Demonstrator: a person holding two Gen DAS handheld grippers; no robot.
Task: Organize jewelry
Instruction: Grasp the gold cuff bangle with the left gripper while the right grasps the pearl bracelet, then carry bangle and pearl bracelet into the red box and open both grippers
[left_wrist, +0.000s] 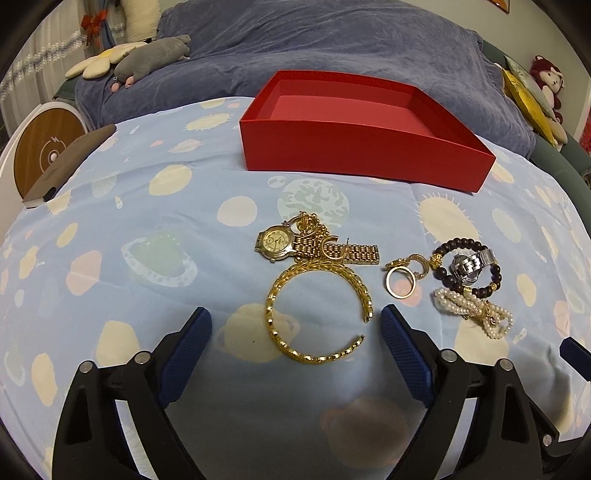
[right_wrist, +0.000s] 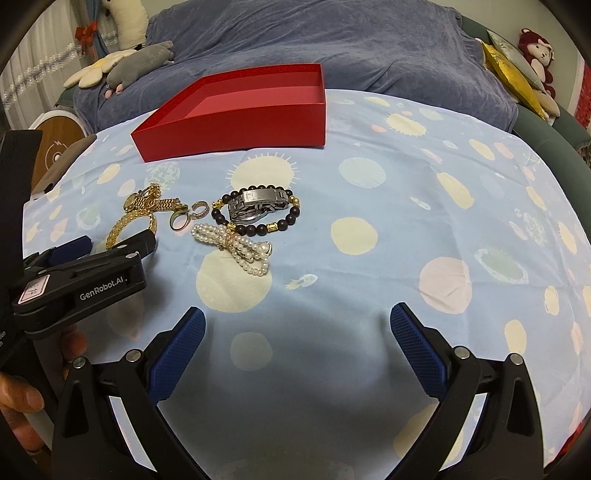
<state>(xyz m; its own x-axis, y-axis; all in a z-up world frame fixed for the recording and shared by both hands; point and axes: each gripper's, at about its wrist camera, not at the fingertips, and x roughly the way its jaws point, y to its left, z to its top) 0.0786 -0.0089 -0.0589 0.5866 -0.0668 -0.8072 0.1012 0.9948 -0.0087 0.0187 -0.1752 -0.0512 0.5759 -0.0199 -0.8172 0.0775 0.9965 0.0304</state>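
An empty red box stands at the far side of the blue planet-print cloth; it also shows in the right wrist view. In front of it lie a gold watch, a gold open bangle, gold rings, a dark bead bracelet around a silver watch, and a pearl bracelet. My left gripper is open, its fingers on either side of the bangle's near part. My right gripper is open and empty, nearer than the pearl bracelet.
A purple blanket and plush toys lie behind the box. A round white device with a wooden top sits at the left edge. The left gripper's body shows at the left of the right wrist view.
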